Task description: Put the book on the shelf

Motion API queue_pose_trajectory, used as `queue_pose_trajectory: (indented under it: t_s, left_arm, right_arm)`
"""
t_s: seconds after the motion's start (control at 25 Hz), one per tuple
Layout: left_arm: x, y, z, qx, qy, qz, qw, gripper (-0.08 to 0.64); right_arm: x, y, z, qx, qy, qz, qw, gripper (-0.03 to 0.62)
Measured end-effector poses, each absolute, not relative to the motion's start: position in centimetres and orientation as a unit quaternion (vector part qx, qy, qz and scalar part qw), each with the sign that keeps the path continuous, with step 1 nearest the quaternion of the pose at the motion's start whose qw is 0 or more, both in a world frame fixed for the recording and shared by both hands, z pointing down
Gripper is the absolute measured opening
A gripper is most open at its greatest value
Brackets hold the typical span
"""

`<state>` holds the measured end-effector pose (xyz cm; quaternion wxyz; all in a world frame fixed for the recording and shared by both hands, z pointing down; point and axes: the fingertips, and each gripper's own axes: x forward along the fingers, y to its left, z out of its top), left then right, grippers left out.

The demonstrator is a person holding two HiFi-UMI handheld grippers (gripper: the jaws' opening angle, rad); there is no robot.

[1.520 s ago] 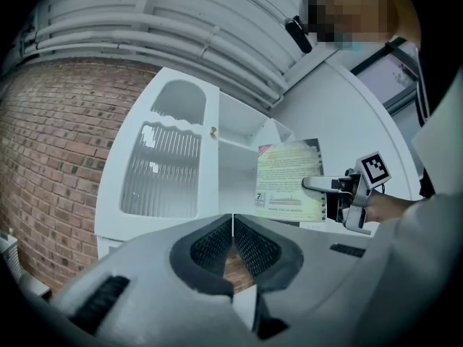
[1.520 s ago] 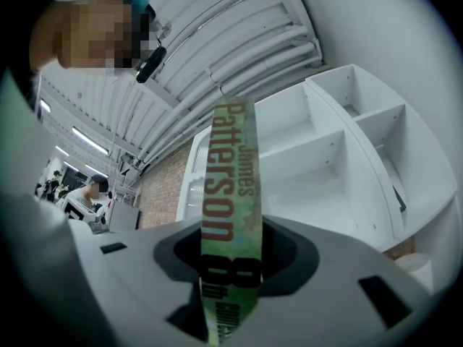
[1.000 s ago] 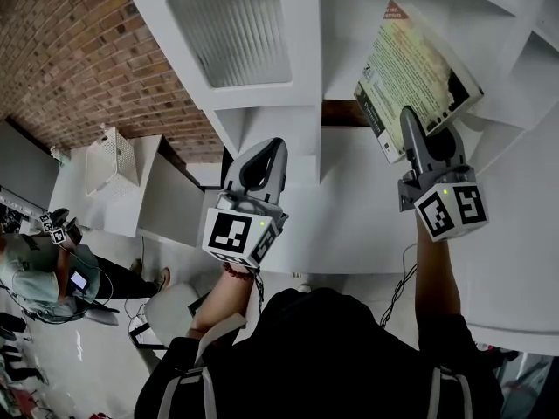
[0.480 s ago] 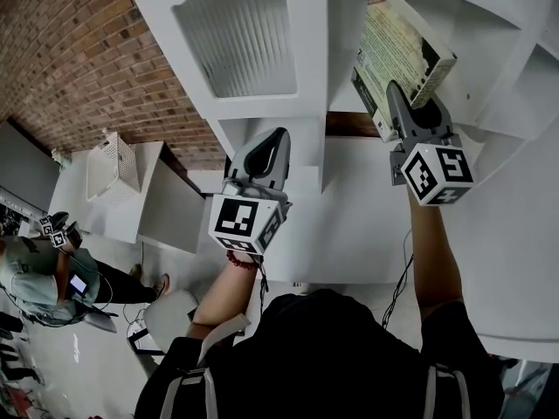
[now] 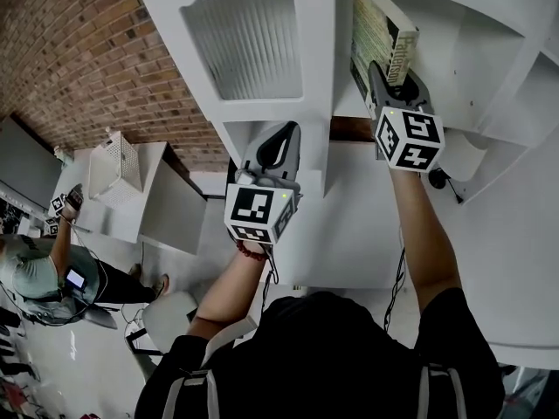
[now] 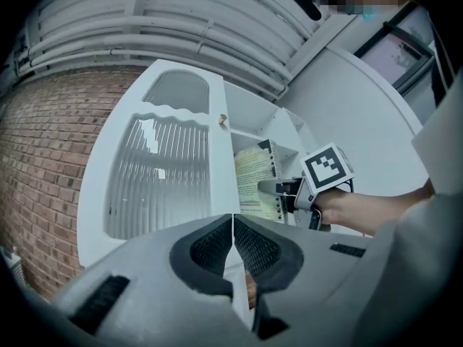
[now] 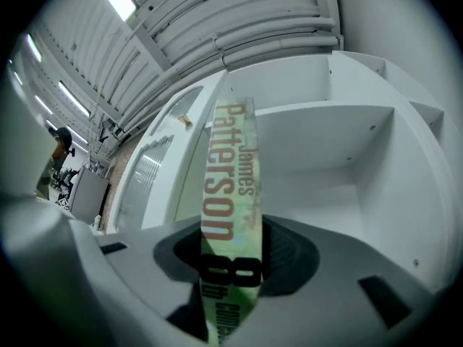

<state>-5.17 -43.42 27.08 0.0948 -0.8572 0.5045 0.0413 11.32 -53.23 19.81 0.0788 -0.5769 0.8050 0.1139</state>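
The right tongs (image 5: pixel 390 84) clamped the book (image 5: pixel 382 26) upright by its spine at the shelf (image 5: pixel 463 33) mouth. Its edge could have caught the side wall (image 7: pixel 189 165) and twisted free. The left tongs (image 5: pixel 278 151) hung closed and empty.

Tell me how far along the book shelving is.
Done: the paperback book is picked up and held upright at the open shelf compartment. In hand: the right gripper is clamped on the book's spine end; the left gripper is shut and empty. Left: stand the book on the shelf board and let go. Whether it touches the board yet, I can't tell.
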Motion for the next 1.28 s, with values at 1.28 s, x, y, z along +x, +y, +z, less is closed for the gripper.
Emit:
queue_pose_trajectory:
  t_s: [1.28]
  left_arm:
    - [-5.6, -44.2, 28.3, -0.857, 0.508, 0.029, 0.076, 0.020]
  right_arm:
    - [6.2, -59.8, 21.2, -0.593, 0.799, 0.099, 0.027, 0.166]
